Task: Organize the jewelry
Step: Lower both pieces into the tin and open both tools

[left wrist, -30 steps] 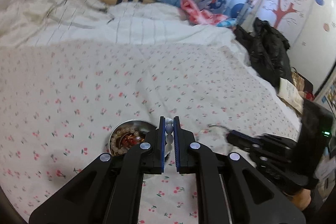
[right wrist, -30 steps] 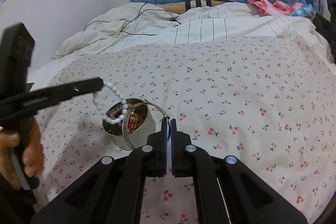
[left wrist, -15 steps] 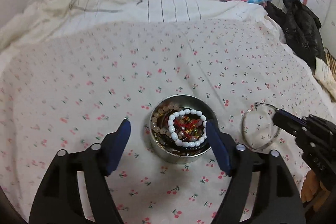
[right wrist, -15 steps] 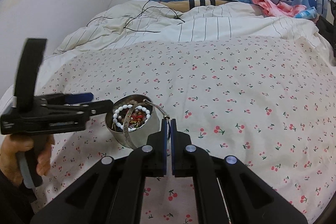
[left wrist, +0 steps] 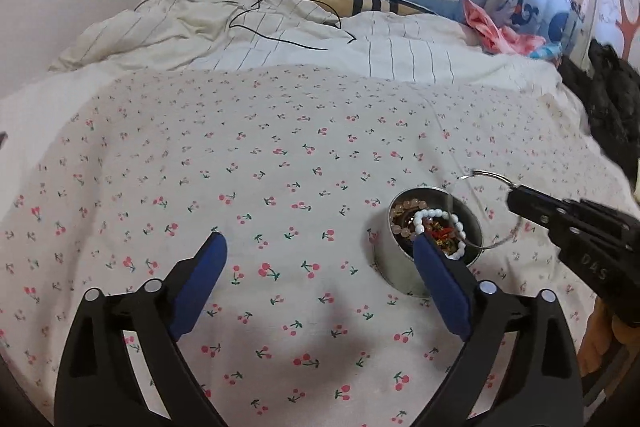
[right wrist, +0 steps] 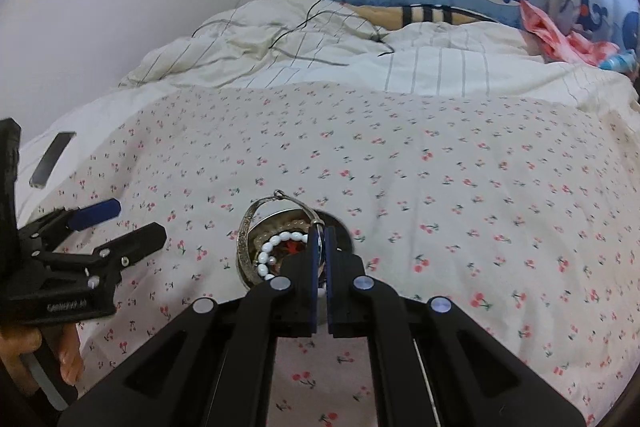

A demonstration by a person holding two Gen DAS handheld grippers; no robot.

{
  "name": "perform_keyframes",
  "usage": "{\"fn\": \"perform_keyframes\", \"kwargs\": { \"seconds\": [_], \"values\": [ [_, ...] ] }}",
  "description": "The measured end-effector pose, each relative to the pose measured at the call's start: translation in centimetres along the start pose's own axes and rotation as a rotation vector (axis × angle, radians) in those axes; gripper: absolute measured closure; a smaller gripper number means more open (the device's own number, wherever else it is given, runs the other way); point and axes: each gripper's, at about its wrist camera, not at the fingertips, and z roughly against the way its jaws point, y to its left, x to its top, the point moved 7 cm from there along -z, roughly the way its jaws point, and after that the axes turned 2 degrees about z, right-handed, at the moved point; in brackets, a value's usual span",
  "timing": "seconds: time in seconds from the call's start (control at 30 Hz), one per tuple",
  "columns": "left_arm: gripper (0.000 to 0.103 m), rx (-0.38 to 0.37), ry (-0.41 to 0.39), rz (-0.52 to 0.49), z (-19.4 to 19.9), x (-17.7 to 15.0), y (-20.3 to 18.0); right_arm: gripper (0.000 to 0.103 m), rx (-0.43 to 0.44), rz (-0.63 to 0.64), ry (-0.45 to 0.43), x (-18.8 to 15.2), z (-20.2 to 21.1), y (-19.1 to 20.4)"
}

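The left black two-finger gripper with blue pads point(left wrist: 320, 267) hovers low over the cherry-print bedspread point(left wrist: 280, 167), its fingers spread wide and holding nothing. Its right pad point(left wrist: 438, 283) hangs just in front of the round silver metal tin point(left wrist: 400, 277), which stands on the bedspread toward its near right part. In the right wrist view the same gripper point(right wrist: 116, 223) reaches in from the left edge, gripped by a bare hand point(right wrist: 44, 351) at the lower left.

The right black gripper point(right wrist: 320, 239) is poised directly above the tin point(right wrist: 344, 231), fingers pressed together on the rim of a thin silver bangle point(right wrist: 246, 235). The bangle stands on edge, tilted, its hoop partly over the tin's mouth and partly outside its wall; in the left wrist view the bangle point(left wrist: 486, 175) hangs from the gripper tip point(left wrist: 516, 201) across the tin's right rim.

Inside the tin lie a white bead bracelet point(left wrist: 436, 215), curled on top, a string of pale pinkish-brown beads point(left wrist: 404, 205) along the far inner wall, and red and gold pieces point(left wrist: 442, 233) beneath. The white beads are glossy and oval point(right wrist: 280, 241).

A dark flat phone-like slab point(right wrist: 52, 159) lies near the bedspread's left edge.
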Motion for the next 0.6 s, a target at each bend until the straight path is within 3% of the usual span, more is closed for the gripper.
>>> {"fn": "perform_keyframes", "kwargs": {
  "seconds": [0.33,0.6],
  "values": [
    [0.008,-0.008,0.03,-0.061,-0.8,-0.8,-1.8,0.099,-0.031,0.021,0.048,-0.4,-2.2,0.0],
    [0.008,-0.025,0.04,-0.049,-0.7,-1.0,-1.9,0.099,-0.049,0.049,0.079,-0.7,-3.8,0.4]
  ]
}}
